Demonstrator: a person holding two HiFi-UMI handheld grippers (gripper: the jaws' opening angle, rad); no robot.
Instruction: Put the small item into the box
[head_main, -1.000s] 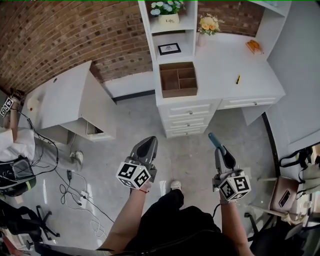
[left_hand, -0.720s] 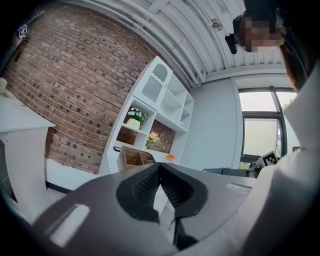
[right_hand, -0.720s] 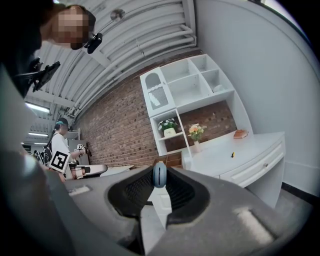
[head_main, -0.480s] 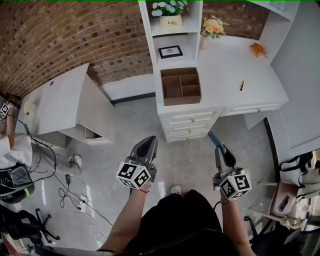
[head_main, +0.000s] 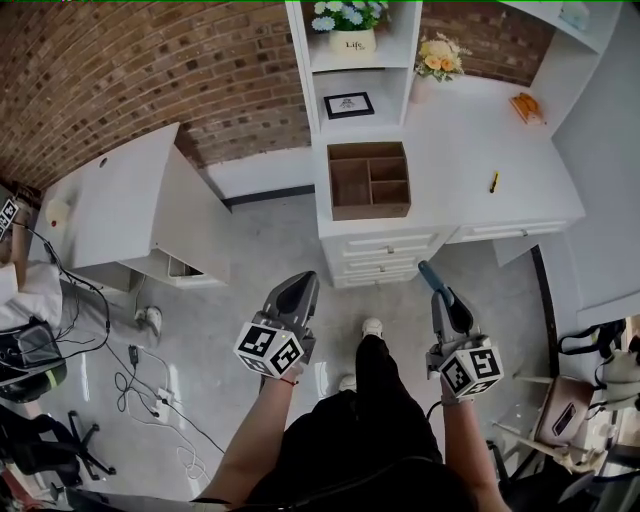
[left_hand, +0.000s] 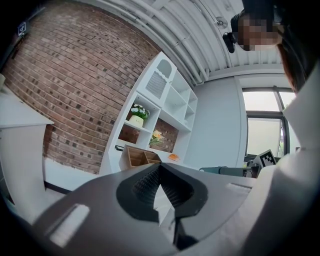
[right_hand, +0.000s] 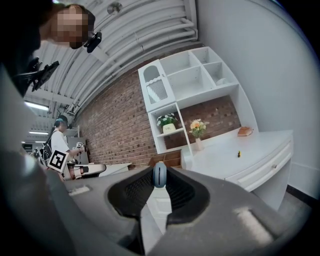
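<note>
A wooden box (head_main: 369, 180) with compartments sits on the white desk (head_main: 470, 150), at the foot of the shelf unit; it also shows as the box (left_hand: 141, 156) and the box (right_hand: 166, 158) in the gripper views. My right gripper (head_main: 430, 276) is held over the floor in front of the drawers, shut on a small blue item (right_hand: 159, 175) that sticks out past its tips. My left gripper (head_main: 301, 285) hovers over the floor to the left, shut, with nothing in it (left_hand: 160, 167). A small yellow item (head_main: 494, 181) lies on the desk to the right of the box.
An orange object (head_main: 528, 107) lies at the desk's back right. The shelf unit (head_main: 350, 60) holds a flower pot and a picture frame; a vase of flowers (head_main: 437, 58) stands beside it. A second white desk (head_main: 120, 200) stands left, with cables (head_main: 150, 380) on the floor.
The desk and box have shifted down and right in the head view as the person steps forward; one foot now shows ahead. Both grippers keep their places and grip.
</note>
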